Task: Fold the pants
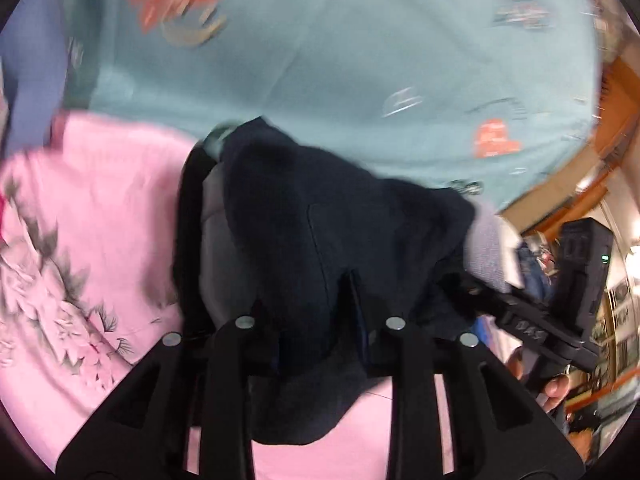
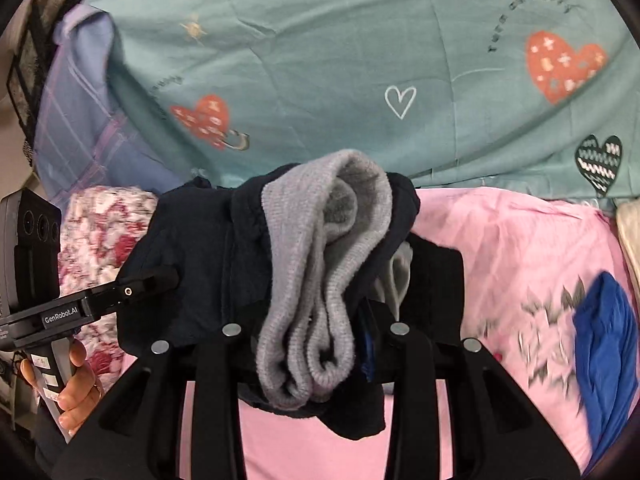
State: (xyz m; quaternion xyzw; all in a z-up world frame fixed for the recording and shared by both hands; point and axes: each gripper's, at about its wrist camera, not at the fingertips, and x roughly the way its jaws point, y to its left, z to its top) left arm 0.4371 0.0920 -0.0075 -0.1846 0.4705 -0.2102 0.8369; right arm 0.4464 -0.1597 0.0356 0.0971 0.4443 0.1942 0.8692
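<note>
The dark navy pants [image 1: 320, 216] with a grey ribbed cuff and grey lining hang bunched between both grippers, lifted above a pink flowered sheet [image 1: 100, 220]. My left gripper [image 1: 320, 312] is shut on the dark cloth; its fingertips are buried in it. In the right wrist view my right gripper [image 2: 316, 320] is shut on the pants [image 2: 192, 256] at the grey ribbed cuff [image 2: 316, 280], which droops over the fingers. The left gripper [image 2: 152, 280] shows at the left in the right wrist view, and the right gripper [image 1: 468, 284] at the right in the left wrist view, both biting the same garment.
A teal heart-print sheet [image 2: 340, 48] covers the far side. A blue-lilac cloth [image 2: 84, 100] lies at far left, a red-and-white floral fabric [image 2: 104, 236] beside it, a bright blue garment [image 2: 604, 348] at right. Wooden bed edge [image 1: 612, 92] at right.
</note>
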